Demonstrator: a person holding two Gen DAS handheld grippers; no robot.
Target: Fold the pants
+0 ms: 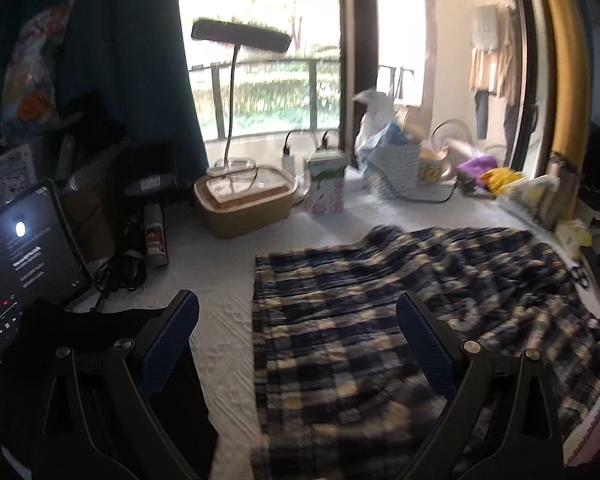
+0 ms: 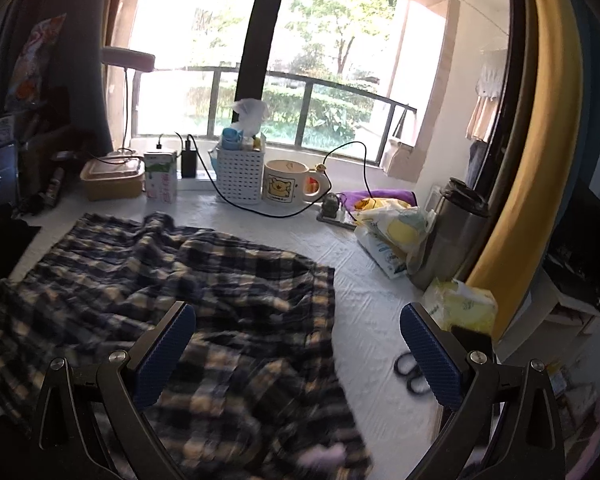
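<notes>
Dark blue and cream plaid pants (image 1: pixel 400 304) lie spread and rumpled on the white padded table (image 1: pixel 224 320). My left gripper (image 1: pixel 298 344) hovers open above their left edge, blue pads wide apart, nothing between them. In the right wrist view the same plaid pants (image 2: pixel 172 292) fill the lower left, with a straight edge on the right side. My right gripper (image 2: pixel 296 354) is open above that right edge, its left finger over the cloth and its right finger over the bare table (image 2: pixel 364 304). Neither gripper holds fabric.
Along the window stand a tan lidded box (image 1: pixel 244 204), a milk carton (image 1: pixel 326 186), a white basket (image 2: pixel 240 174), a cartoon mug (image 2: pixel 286 186) and a steel flask (image 2: pixel 446 236). A tablet (image 1: pixel 24 256) and black cloth (image 1: pixel 80 340) sit left. Scissors (image 2: pixel 410 372) lie right of the pants.
</notes>
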